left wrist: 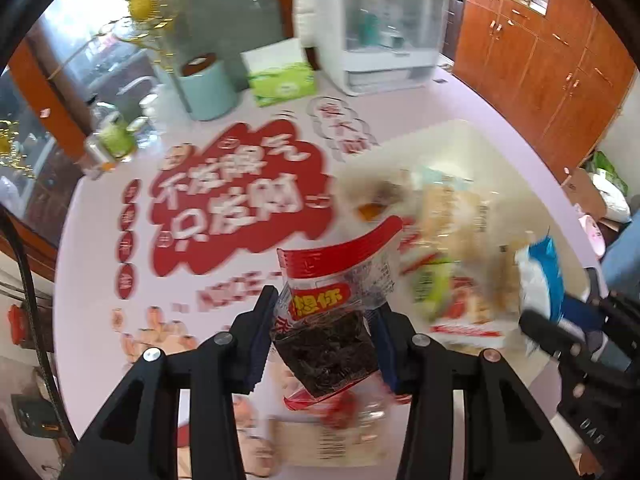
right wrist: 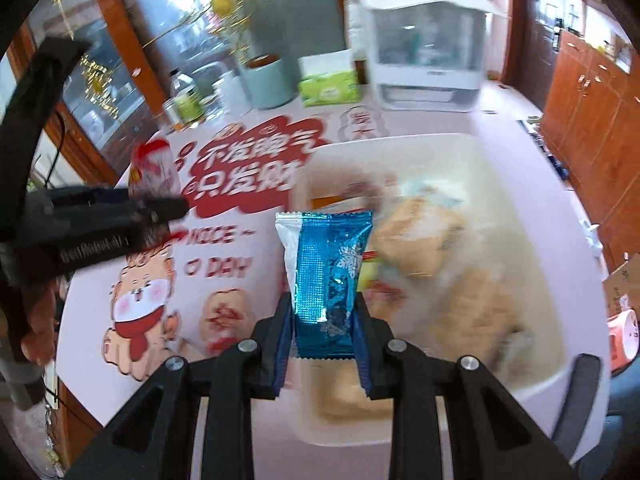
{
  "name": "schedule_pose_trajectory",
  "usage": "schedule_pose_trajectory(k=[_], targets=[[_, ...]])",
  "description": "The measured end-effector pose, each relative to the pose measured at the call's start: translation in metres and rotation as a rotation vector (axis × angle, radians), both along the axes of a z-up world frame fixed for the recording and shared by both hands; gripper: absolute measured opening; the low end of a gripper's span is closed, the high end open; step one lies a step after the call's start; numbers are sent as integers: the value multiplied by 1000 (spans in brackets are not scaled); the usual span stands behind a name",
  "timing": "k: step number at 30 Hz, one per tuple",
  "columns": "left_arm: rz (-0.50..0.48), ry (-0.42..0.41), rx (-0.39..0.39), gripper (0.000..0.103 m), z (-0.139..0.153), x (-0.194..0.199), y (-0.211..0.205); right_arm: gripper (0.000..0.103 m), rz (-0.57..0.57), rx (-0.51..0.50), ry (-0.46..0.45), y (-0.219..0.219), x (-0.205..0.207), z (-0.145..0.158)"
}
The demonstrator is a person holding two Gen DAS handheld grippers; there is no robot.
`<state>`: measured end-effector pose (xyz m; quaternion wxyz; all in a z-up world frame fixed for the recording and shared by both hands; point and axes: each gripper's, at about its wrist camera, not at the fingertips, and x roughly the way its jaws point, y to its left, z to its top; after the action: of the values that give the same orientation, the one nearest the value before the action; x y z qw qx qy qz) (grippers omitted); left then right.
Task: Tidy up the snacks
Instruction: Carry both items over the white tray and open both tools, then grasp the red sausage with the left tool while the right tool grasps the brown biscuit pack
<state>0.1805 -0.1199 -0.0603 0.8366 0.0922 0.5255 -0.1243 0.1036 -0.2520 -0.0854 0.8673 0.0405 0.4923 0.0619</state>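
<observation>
left wrist view is showing my left gripper (left wrist: 326,326) pinching a red-topped packet (left wrist: 332,304) of dark snack above the table (left wrist: 100,248), its print readable only here. right wrist view is showing my right gripper (right wrist: 323,334) pinching a blue packet (right wrist: 326,276) over the white bin (right wrist: 516,184) edge, with blurred snacks (right wrist: 452,264) lying inside.

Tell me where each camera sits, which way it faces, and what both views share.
Left wrist: on the left gripper, looking down its jaws, shut on a red-topped snack pack; the right gripper shows at right.
Right wrist: on the right gripper, facing down along its jaws, shut on a blue foil packet; the left gripper and a hand show at left.
Shared: the white tub, green tissue box and white appliance.
</observation>
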Motion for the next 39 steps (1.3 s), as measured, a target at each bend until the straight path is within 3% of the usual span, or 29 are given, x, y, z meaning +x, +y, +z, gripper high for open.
schedule_pose_trajectory(k=[9, 17, 20, 22, 25, 27, 39], targets=[[-15, 21, -19, 43, -2, -2, -79, 28, -100, 32, -55, -95, 7, 21], [-7, 29, -15, 44, -2, 8, -98, 28, -126, 89, -90, -122, 38, 35], [-16, 24, -20, 51, -2, 9, -97, 29, -120, 90, -86, -120, 51, 35], [-12, 15, -22, 66, -1, 11, -96, 30, -117, 82, -65, -118, 60, 32], [1, -6, -20, 80, 1, 10, -89, 39, -105, 97, -40, -115, 68, 27], [17, -18, -19, 83, 3, 10, -82, 51, -104, 91, -40, -114, 68, 26], [110, -23, -68, 84, 13, 9, -38, 52, -93, 99, -38, -105, 61, 26]])
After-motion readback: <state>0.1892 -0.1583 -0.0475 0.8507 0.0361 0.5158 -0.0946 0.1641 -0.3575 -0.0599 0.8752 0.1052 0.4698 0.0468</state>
